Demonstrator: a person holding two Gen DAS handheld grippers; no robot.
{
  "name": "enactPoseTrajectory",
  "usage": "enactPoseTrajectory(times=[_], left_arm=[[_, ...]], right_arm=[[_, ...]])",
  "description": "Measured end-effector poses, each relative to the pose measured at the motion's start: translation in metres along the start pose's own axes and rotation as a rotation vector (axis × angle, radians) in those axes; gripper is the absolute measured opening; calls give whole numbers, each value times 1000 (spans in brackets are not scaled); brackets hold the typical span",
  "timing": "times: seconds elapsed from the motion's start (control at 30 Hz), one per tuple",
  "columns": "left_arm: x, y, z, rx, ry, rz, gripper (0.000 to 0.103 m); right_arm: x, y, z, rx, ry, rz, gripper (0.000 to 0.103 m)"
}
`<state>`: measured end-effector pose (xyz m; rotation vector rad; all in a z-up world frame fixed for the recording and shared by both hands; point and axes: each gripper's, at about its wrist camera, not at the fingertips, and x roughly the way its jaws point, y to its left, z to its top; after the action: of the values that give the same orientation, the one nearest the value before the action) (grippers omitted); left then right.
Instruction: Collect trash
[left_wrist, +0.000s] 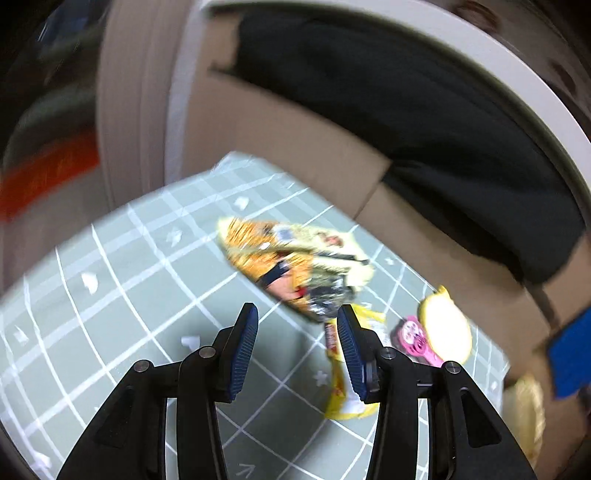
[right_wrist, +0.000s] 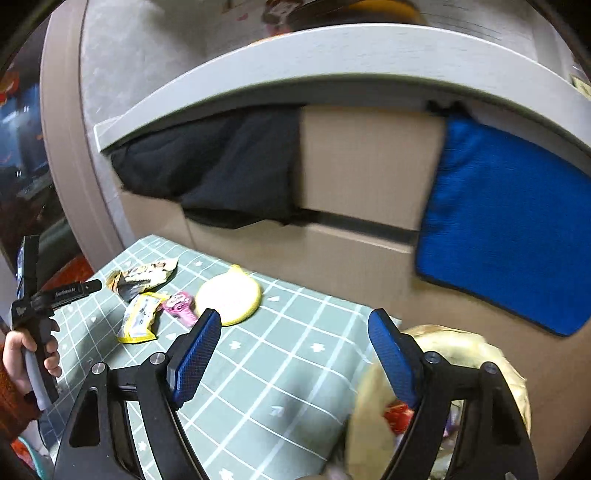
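Left hand-held gripper (left_wrist: 297, 325) hanging open and empty over the green checked bench (left_wrist: 122, 280), jaws apart with nothing between the pads; right hand-held gripper (right_wrist: 294, 332) also gaping wide, holding nothing. Taking the round yellow pad (right_wrist: 228, 298) as landmark: pink wrapper (right_wrist: 181, 306) lying just beside it, yellow packet (right_wrist: 140, 321) next past that, crumpled orange snack bag (left_wrist: 291, 262) beyond both, towards the bench's far corner. Judging all three wrappers as light, thin, crinkly film, likely slipping and collapsing under the pads, so pinching a raised crumpled fold or edge looking better than a flat face. Straw-coloured bin (right_wrist: 461, 354) sitting off the bench edge on the opposite side of the pad, mostly blocked by the right finger; something red showing inside, not identifiable. Left view smearing with motion blur, packet print unreadable. Pad itself: trash or not, unclear.
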<state>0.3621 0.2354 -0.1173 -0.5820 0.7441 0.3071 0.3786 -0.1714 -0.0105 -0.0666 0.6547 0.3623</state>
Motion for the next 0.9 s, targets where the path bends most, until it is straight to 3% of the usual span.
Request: enactPoseTrajectory(times=[0.17,0.33,0.37,0.4,0.5,0.57,0.9], left_arm=[[30,-3,5,-33,19,-20,47],[58,-8,20,-11,-23,135,46],[63,-6,23,-22,-16,146,42],[66,-4,26,-31,-10,149,29],[65,0,25,-1,4,132,13],[57,3,18,40,22,113,7],[10,16,-4,164,58,14,3]], right_arm=[[33,27,0,-30,66,56,72],[58,41,-4,-64,119,67,70],[62,43,-5,-71,126,70,69],[65,44,-6,-79,136,76,69],[77,51,-8,-102,163,109,69],[87,56,-7,-121,172,129,69],[178,58,8,-53,258,168,66]])
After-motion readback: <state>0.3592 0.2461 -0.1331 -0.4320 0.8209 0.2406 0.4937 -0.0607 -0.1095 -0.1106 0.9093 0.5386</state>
